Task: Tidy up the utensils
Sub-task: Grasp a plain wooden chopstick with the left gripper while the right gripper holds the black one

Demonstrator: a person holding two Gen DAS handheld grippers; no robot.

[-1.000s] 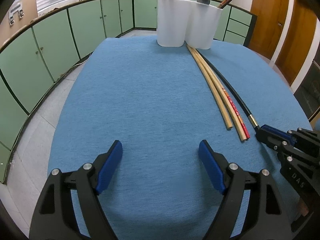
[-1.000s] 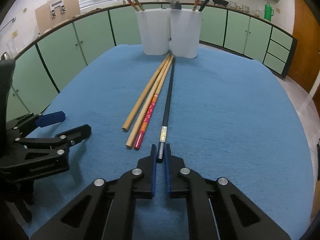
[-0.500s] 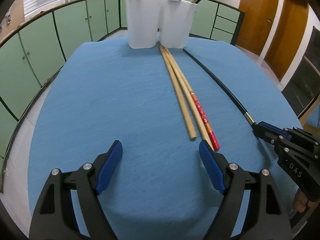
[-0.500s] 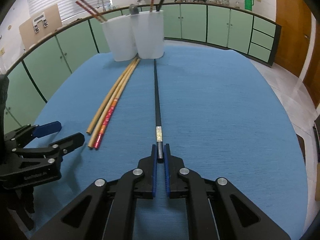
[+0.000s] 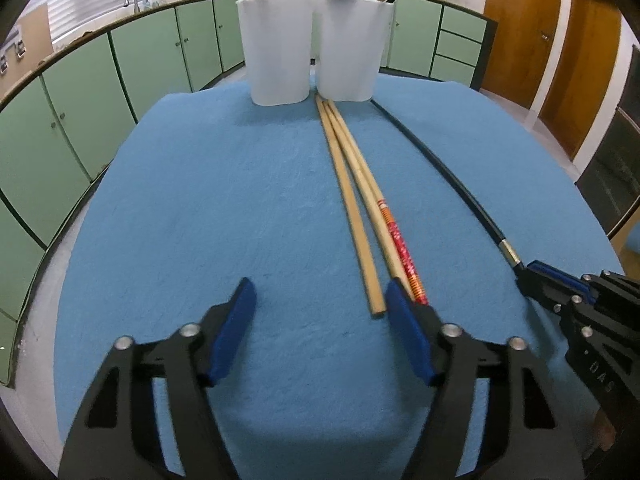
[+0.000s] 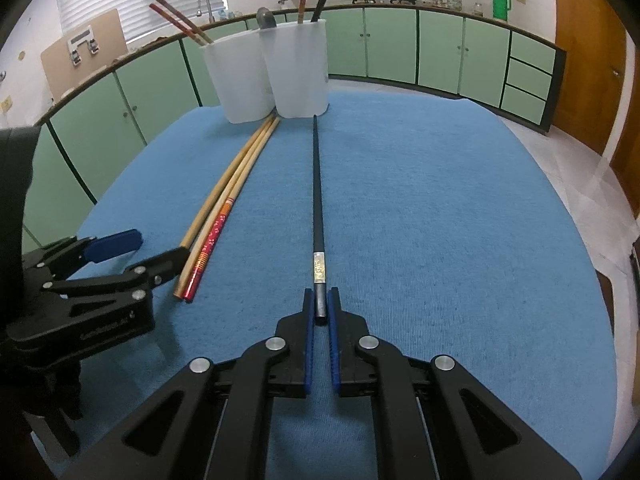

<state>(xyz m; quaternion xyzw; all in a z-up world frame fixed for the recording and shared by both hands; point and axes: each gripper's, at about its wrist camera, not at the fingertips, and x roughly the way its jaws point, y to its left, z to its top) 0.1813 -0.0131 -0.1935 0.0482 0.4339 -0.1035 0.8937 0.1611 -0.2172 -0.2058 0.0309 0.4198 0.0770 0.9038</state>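
Observation:
Two white utensil holders point(image 5: 312, 48) point(image 6: 272, 76) stand at the far end of the blue mat, with chopsticks and a dark spoon in them. A plain wooden chopstick point(image 5: 352, 208) point(image 6: 218, 196) and a red-ended one point(image 5: 390, 228) point(image 6: 224, 216) lie side by side on the mat. My left gripper point(image 5: 320, 304) is open, its right finger just over their near ends. My right gripper point(image 6: 320, 308) point(image 5: 532, 272) is shut on the near end of a black chopstick point(image 6: 318, 196) point(image 5: 452, 176) that lies on the mat.
The blue mat point(image 5: 200, 220) covers a table with rounded edges. Green cabinets point(image 5: 80, 128) run around the room. Wooden doors point(image 5: 560, 32) stand at the right.
My left gripper has moved right, toward the near ends of the wooden chopsticks. My right gripper has dragged the black chopstick to the right, away from the other two.

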